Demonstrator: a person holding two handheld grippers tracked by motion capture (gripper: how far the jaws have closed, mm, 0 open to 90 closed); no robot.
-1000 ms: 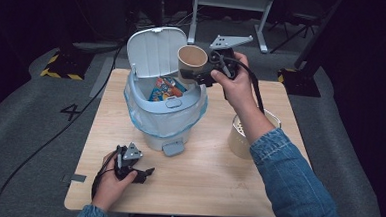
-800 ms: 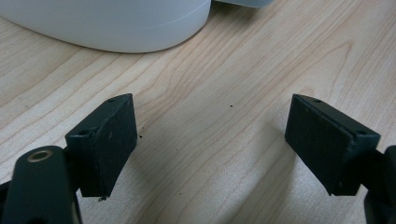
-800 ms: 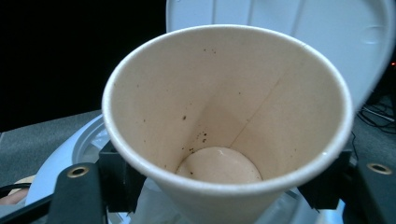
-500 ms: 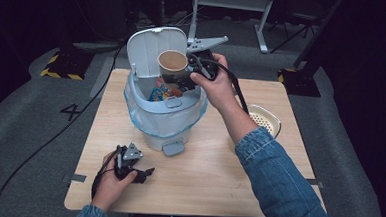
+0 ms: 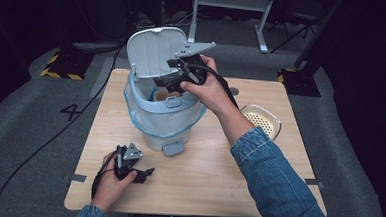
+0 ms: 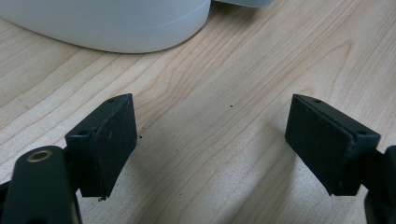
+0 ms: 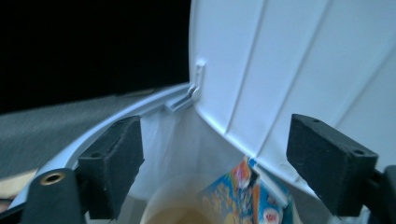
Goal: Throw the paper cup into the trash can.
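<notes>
High view, frame centre: my right gripper (image 5: 171, 81) over the open bin (image 5: 163, 119), right gripper view adds jaws apart, empty, colourful wrapper (image 7: 243, 196) below, my left gripper (image 5: 145, 172) lower left on table (image 5: 227, 180), jaws apart.

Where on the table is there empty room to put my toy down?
Bare wood lies between the bin and the strainer, down to the near edge. The left gripper rests at the near left. It is crowded over the bin, where the right gripper hovers.
</notes>
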